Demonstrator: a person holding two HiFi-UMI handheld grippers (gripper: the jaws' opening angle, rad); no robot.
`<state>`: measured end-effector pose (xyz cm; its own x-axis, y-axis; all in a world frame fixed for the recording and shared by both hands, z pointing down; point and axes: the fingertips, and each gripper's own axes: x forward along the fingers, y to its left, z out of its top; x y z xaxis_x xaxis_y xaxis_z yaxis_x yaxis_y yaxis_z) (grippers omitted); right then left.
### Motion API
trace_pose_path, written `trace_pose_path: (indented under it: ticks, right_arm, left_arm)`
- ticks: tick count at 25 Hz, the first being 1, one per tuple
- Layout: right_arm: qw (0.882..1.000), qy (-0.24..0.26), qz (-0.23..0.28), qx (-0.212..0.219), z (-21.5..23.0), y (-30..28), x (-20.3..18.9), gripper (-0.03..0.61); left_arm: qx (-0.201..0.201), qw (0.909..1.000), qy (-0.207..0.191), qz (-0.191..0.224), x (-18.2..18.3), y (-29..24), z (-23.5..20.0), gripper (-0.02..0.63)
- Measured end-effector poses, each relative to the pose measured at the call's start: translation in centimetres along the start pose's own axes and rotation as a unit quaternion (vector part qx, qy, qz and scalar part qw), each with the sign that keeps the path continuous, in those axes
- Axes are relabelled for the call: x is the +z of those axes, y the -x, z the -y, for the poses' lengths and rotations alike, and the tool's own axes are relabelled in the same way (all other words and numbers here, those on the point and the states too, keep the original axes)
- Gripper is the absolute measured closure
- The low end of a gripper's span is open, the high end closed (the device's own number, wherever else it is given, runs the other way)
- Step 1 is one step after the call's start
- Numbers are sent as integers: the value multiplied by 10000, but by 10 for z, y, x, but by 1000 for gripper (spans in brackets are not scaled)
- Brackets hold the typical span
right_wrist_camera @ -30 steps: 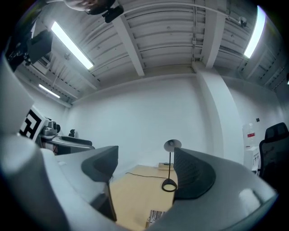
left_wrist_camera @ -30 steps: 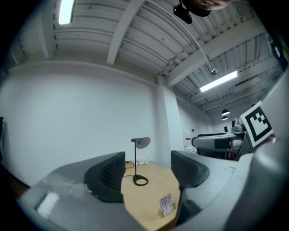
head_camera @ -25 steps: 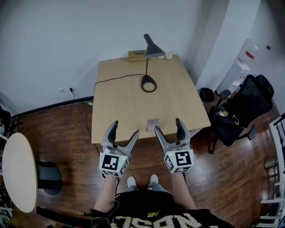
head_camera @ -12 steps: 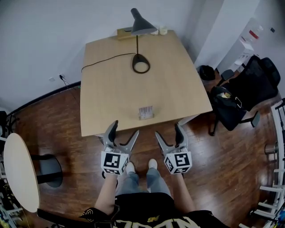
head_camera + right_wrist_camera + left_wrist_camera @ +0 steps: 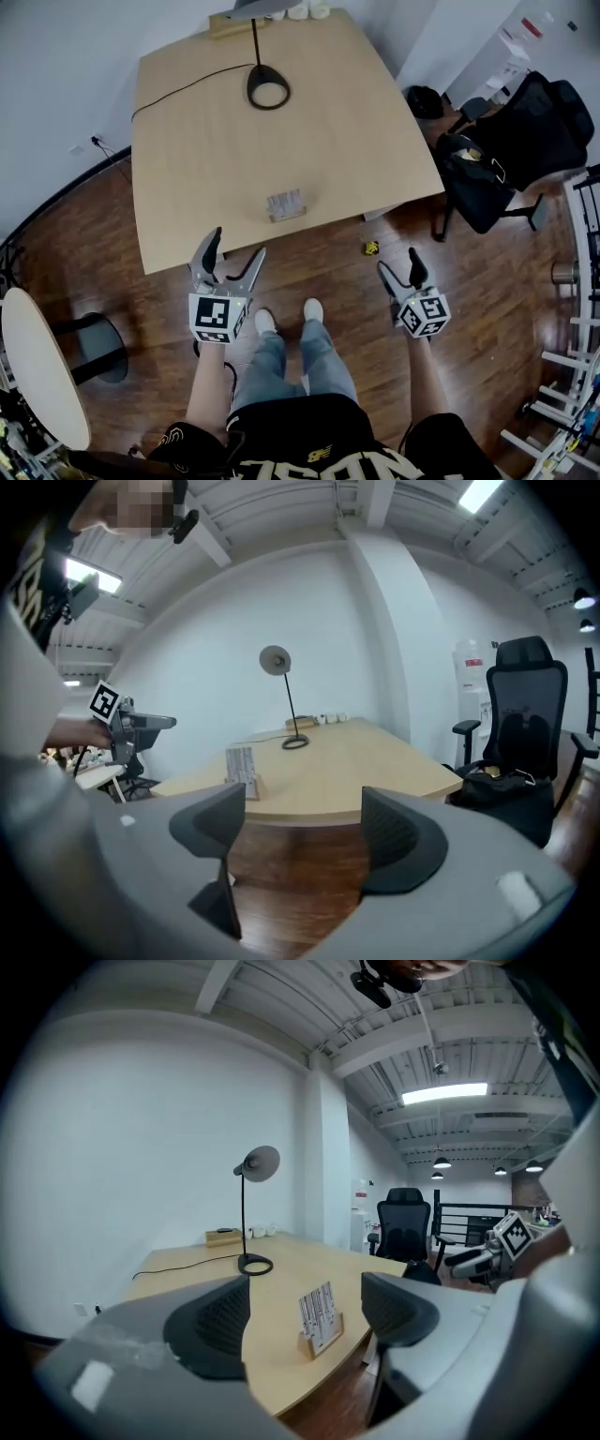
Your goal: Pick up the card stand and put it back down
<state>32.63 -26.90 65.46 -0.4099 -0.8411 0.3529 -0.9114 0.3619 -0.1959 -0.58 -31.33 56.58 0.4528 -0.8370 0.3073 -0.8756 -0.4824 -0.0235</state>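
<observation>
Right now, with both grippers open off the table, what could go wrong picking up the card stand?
1. The card stand sits near the front edge of the table; a nudge could tip it onto the floor.
2. Its cards stand upright in a small base; the left gripper closing its fingers on the cards might bend them.

The card stand (image 5: 286, 204) sits on the surface (image 5: 356, 141) near its front edge, just ahead of the left claw (image 5: 236, 246) and ahead-left of the right claw (image 5: 397, 262). Both claws hang over the floor (image 5: 328, 267), well apart. The lamp (image 5: 267, 94) stands far beyond the stand. An office chair (image 5: 511, 155) lies ahead-right of the right claw.
</observation>
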Motion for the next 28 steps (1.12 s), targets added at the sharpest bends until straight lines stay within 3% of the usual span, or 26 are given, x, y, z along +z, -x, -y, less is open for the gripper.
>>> trace_pose_path:
  ticks: [6, 11, 14, 20, 25, 28]
  right_arm:
    - [9964, 653, -380, 379, 75, -11, -1, 187]
    - [9827, 1133, -668, 1304, 70, -70, 10, 187]
    - [9609, 1514, -887, 2140, 37, -112, 15, 187]
    - [9024, 2010, -1209, 3614, -63, -184, 7, 187]
    - [8610, 2270, -1512, 4294, -132, -225, -22, 191]
    - [8443, 2426, -1725, 4455, -160, -239, -41, 215]
  left_arm:
    - [101, 9996, 116, -240, -32, -13, -8, 236]
    - [218, 9983, 313, -439, -59, -15, -17, 244]
    - [308, 9976, 353, -507, -67, -16, -29, 244]
    - [562, 9952, 507, -613, -84, -6, -56, 244]
    - [705, 9935, 647, -609, -91, 0, -71, 244]
    - [792, 9922, 720, -638, -96, 7, -80, 244]
